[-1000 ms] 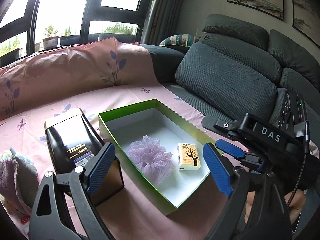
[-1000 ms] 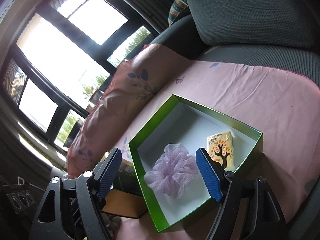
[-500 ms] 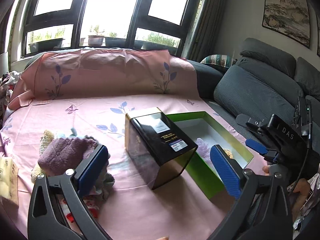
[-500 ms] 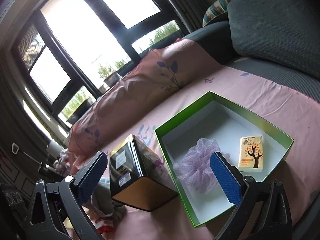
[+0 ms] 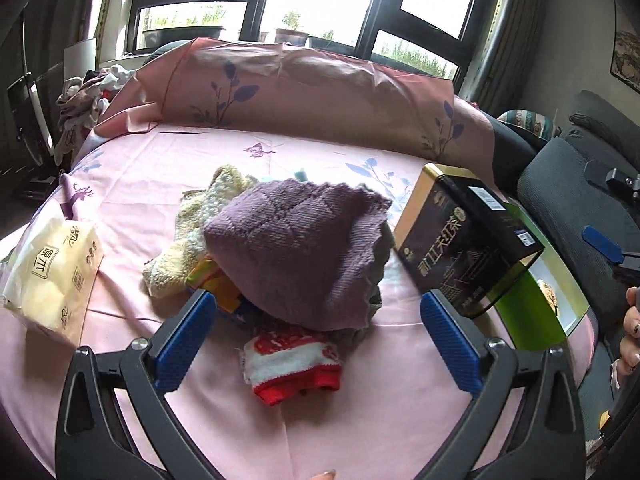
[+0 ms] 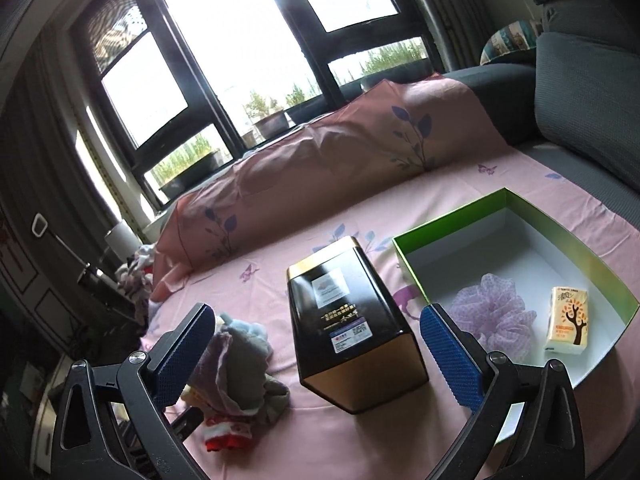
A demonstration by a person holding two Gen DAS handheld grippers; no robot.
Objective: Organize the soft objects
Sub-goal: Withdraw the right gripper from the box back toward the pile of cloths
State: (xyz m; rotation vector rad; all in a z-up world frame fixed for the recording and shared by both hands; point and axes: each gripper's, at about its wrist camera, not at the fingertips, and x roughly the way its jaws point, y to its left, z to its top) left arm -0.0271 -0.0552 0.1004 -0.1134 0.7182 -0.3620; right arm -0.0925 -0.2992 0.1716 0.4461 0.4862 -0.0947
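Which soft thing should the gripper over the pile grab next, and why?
Probably lower the open left gripper onto the purple knitted hat. It lies on top of the pile, ahead of the empty jaws. The green-rimmed box already holds a lilac mesh pouf and has room.

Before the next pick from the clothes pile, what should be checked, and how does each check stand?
1. Left tool open and empty: ok.
2. Right tool open and empty: ok.
3. Purple knit hat on top of the pile, nothing over it: ok.
4. Green box has free floor beside the mesh pouf and tissue pack: ok.
5. Black tin stands between pile and box, in the carry path: not ok.
6. What lies under the hat: cannot tell.
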